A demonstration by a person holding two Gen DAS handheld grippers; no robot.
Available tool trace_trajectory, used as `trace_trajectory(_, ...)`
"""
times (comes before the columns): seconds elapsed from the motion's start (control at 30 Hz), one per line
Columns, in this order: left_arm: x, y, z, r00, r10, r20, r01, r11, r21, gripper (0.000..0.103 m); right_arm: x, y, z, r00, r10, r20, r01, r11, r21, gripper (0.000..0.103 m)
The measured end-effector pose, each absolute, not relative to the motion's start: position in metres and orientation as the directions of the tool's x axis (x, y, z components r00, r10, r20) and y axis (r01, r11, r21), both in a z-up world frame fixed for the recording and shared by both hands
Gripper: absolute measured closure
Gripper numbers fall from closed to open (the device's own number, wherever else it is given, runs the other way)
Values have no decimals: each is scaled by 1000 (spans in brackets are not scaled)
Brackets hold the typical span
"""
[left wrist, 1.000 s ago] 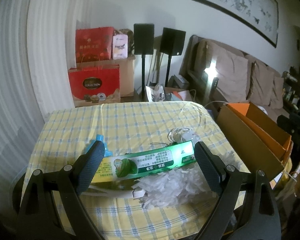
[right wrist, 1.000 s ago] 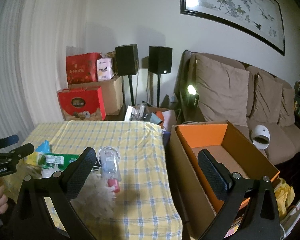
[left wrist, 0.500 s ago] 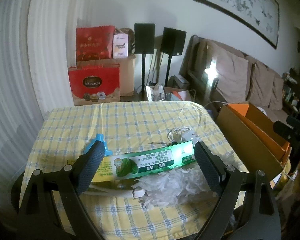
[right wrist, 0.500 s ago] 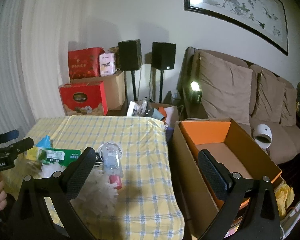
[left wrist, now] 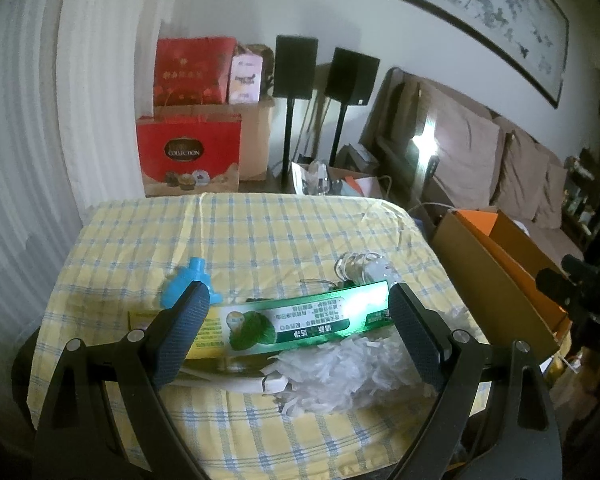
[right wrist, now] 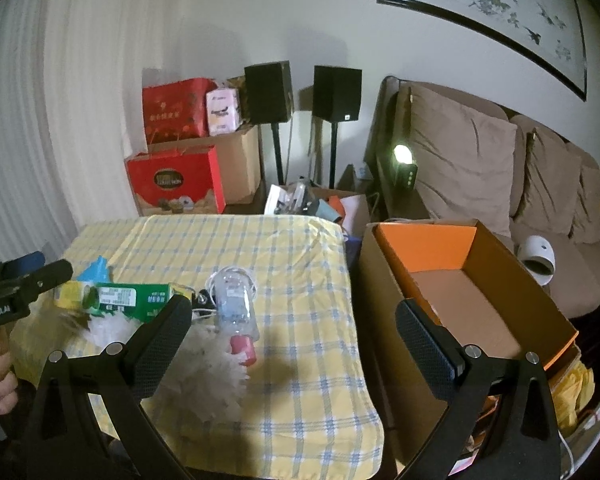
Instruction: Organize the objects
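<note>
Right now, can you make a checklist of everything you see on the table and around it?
Surface: table covered by a yellow and blue checked cloth.
Job's things: long green box, blue plastic piece behind it, clear bottle with a red cap lying on its side, white fluffy duster; open cardboard box beside the table, with nothing seen inside.
Clutter: bags and papers on the floor behind the table.
Grippers: left gripper open, jaws either side of the green box; right gripper open, holding nothing.
Cables: thin white cord near the bottle.
Surroundings: red gift boxes, two black speakers, brown sofa, framed picture.
</note>
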State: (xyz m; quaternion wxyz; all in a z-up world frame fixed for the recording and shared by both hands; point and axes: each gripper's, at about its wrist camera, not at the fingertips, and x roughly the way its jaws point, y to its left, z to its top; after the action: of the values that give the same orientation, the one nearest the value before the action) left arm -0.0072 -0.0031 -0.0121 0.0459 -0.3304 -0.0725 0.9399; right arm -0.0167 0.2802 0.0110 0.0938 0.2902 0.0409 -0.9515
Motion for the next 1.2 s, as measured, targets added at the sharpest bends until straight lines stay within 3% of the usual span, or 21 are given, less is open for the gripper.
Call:
trace_trajectory(0.9, -25, -19, -38, -730, 95, -677, 43, -982, -184, 13, -28, 292, 2, -793, -118, -598, 172, -985, -34, 0)
trace_trajectory(1.2, -27, 3, -58, -664, 203, -720, -78, -976, -203, 13, -35, 254, -34, -704, -210, -678, 306, -952, -23, 0)
